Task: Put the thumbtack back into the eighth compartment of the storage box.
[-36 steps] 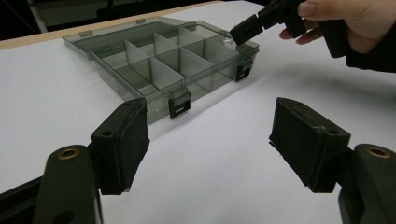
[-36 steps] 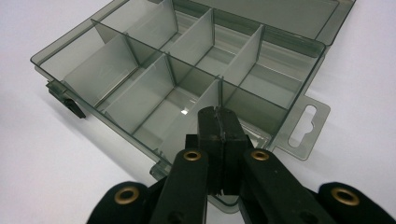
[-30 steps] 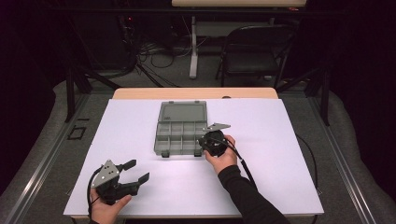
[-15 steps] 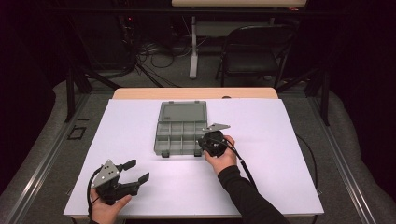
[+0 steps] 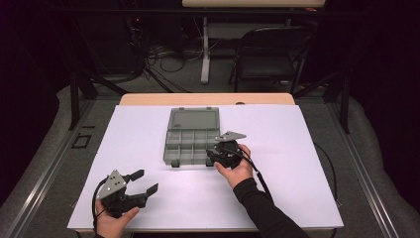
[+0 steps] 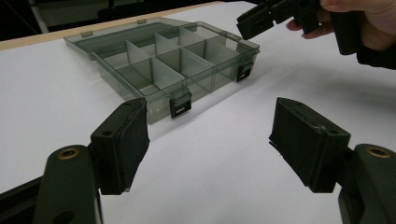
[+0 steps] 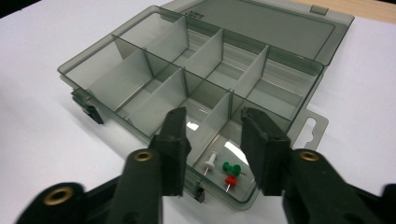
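Left gripper [image 5: 141, 182]: matte black body, two blocky black jaws with flat rubbery pads [image 6: 308, 140], a brass-ringed screw hole at each jaw base, grey three-cornered plate at 11 o'clock of the body, black cable looping at 8 o'clock.

Right gripper [image 5: 216, 155]: same black build, brass-ringed holes, grey plate at 12 o'clock, black cable trailing toward 5 o'clock.

Right forearm: black long sleeve [image 5: 262, 208]. Left hand [image 5: 115, 222] bare.

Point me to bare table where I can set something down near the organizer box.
Free: the white table right of the right gripper, and the stretch left of the organizer box. The near strip between box and left gripper is open too. Crowded: the box's near right corner, where the right gripper hangs over three pushpins.
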A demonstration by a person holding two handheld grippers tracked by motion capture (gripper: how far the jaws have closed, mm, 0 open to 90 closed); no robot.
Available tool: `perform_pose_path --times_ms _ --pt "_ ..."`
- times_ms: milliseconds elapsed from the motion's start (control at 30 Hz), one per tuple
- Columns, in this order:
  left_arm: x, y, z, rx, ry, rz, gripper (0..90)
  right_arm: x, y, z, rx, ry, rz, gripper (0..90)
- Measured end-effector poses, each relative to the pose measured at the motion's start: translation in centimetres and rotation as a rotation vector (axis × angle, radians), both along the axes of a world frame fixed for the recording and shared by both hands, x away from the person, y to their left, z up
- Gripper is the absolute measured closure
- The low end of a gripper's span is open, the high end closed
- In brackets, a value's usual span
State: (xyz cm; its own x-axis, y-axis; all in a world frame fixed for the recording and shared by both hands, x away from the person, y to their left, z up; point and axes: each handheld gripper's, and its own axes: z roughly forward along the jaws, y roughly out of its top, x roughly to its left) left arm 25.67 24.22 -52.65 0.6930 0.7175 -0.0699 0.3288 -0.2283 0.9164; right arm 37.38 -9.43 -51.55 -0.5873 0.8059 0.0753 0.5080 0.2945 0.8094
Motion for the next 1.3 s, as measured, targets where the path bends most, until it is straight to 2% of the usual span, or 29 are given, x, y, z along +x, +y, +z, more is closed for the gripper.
perform_pose_path --times_ms 200,333,600,767,1100,1200,1300 --pt "0.0 -0.1 0.0 -0.002 0.0 0.001 27.4 -1.3 -0.4 1.0 0.004 -0.039 0.019 44.7" --pt "0.0 -0.1 0.0 -0.002 -0.002 0.0 27.4 -2.4 -0.9 1.6 -0.002 -0.063 0.03 42.6" --pt "-0.1 -0.1 0.0 0.0 -0.002 0.005 27.4 -4.9 -2.8 1.9 0.031 -0.095 0.032 40.4" --pt "0.0 -0.2 -0.1 -0.002 0.005 0.009 27.4 -6.4 -4.1 1.7 0.018 -0.12 0.023 39.0" --pt "-0.1 -0.2 -0.1 0.0 0.004 0.011 27.4 -8.8 -6.4 0.3 0.039 -0.119 0.01 36.7" --pt "-0.1 -0.2 -0.1 -0.001 0.003 0.012 27.4 -9.2 -6.9 -0.1 0.03 -0.122 0.004 35.7" --pt "-0.1 -0.2 -0.1 -0.003 0.004 0.019 27.4 -9.5 -7.4 -0.6 0.046 -0.114 -0.01 34.4"
